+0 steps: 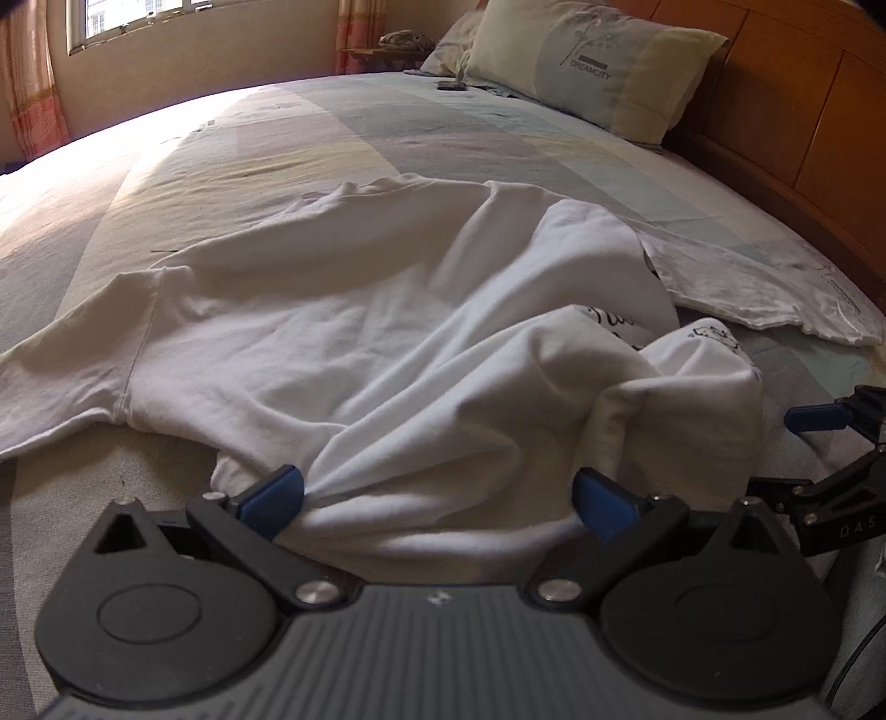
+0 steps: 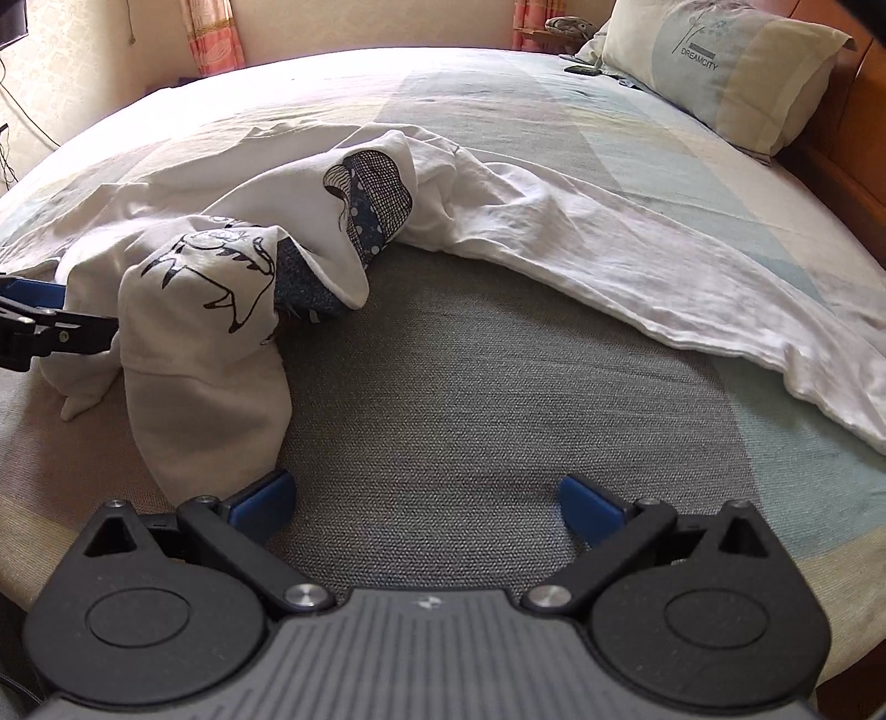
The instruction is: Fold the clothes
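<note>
Blue-padded fingers of the left tool (image 1: pixel 437 498) are standing wide apart, with a bunched fold of the crumpled white cotton sweatshirt (image 1: pixel 354 332) lying between them; the cloth is touching the left pad, but nothing is being clamped. The right tool (image 2: pixel 426 498) is likewise gaping wide and holding nothing, its pads hovering over bare grey weave, with a hanging end of the sweatshirt (image 2: pixel 210 376) just beside its left finger.

The sweatshirt is lying rumpled across the near part of the bed, one sleeve stretching out flat to the left in the left wrist view. Its black line-drawn print is showing only in scraps where the fabric is turning over, so the whole design is hard to make out. A second, thinner white garment (image 2: pixel 664 266) is spreading out flat to the right, its far end cut off by the frame edge; where the two are meeting is buried under folds.

Each tool is showing only partly at the edge of the other's view.

The bed's patchwork cover of grey, pale green and cream (image 2: pixel 498 387) is carrying everything. A pale printed pillow (image 1: pixel 598 66) is leaning by the orange wooden headboard (image 1: pixel 819 111), a small dark object beside it too small to tell. A sunlit window (image 1: pixel 133 16) and pink-checked curtains (image 2: pixel 216 39) are lining the far wall.
</note>
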`<state>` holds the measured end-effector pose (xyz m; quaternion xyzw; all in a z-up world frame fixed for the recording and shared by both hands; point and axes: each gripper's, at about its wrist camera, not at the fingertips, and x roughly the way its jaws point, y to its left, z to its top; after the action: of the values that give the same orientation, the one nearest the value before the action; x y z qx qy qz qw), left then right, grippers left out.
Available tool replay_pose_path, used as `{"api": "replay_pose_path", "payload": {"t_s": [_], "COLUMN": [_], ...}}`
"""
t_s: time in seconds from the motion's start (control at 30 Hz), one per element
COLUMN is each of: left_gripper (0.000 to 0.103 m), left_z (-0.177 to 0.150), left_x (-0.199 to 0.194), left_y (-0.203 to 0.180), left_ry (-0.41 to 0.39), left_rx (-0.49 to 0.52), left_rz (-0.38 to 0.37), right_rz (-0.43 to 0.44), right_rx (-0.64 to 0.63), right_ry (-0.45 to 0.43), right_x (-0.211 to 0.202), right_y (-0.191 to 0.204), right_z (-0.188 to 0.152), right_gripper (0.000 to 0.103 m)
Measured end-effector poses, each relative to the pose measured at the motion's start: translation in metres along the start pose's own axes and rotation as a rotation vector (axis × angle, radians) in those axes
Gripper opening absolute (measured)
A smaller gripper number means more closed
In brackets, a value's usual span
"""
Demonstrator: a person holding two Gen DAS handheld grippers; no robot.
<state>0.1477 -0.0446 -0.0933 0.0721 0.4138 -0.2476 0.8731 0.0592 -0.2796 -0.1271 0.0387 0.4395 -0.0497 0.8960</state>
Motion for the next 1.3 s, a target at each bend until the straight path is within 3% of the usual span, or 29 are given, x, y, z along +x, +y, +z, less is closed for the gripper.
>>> {"api": "replay_pose_path", "payload": {"t_s": [0.27, 0.37, 0.5, 0.57, 0.67, 0.8, 0.9, 1.0, 1.3], "left_gripper": [0.102, 0.102, 0.102, 0.102, 0.102, 0.102, 0.102, 0.102, 0.102], "left_z": [0.009, 0.017, 0.015, 0.002, -0.009, -0.01, -0.007, 0.0, 0.045], "left_x": [-0.034, -0.025, 0.006, 0.013, 0.005, -0.014, -0.03, -0.037, -0.034], "left_y": [0.021, 0.021, 0.016, 0.014, 0.009, 0.018, 0.02, 0.025, 0.047], "left_ry": [-0.097, -0.112, -0.036, -0.016, -0.03, -0.032, -0.071, -0.094, -0.149], "left_rx": [-0.111, -0.115, -0.157, -0.154, -0.124, -0.158, -0.136, -0.133, -0.162], "left_rz": [-0.035, -0.055, -0.115, -0.105, -0.097, -0.101, -0.056, -0.027, -0.076], "right_rz": [-0.009, -0.014, -0.007, -0.005, -0.004, 0.007, 0.053, 0.14, 0.4], "right_rx": [-0.006, -0.006, -0.013, -0.014, -0.016, -0.02, -0.008, 0.057, 0.188], "right_ry": [-0.028, -0.035, -0.053, -0.057, -0.059, -0.051, -0.023, -0.051, -0.128], "right_x": [-0.002, -0.002, -0.002, -0.002, -0.002, -0.003, -0.006, -0.012, 0.002], "right_y": [0.002, 0.003, 0.001, 0.0, 0.0, -0.001, -0.008, -0.023, -0.08], "right_z": [-0.002, -0.003, -0.006, -0.006, -0.007, -0.006, 0.001, 0.013, 0.094], "right_gripper": [0.103, 0.103, 0.103, 0.103, 0.103, 0.103, 0.103, 0.103, 0.103]}}
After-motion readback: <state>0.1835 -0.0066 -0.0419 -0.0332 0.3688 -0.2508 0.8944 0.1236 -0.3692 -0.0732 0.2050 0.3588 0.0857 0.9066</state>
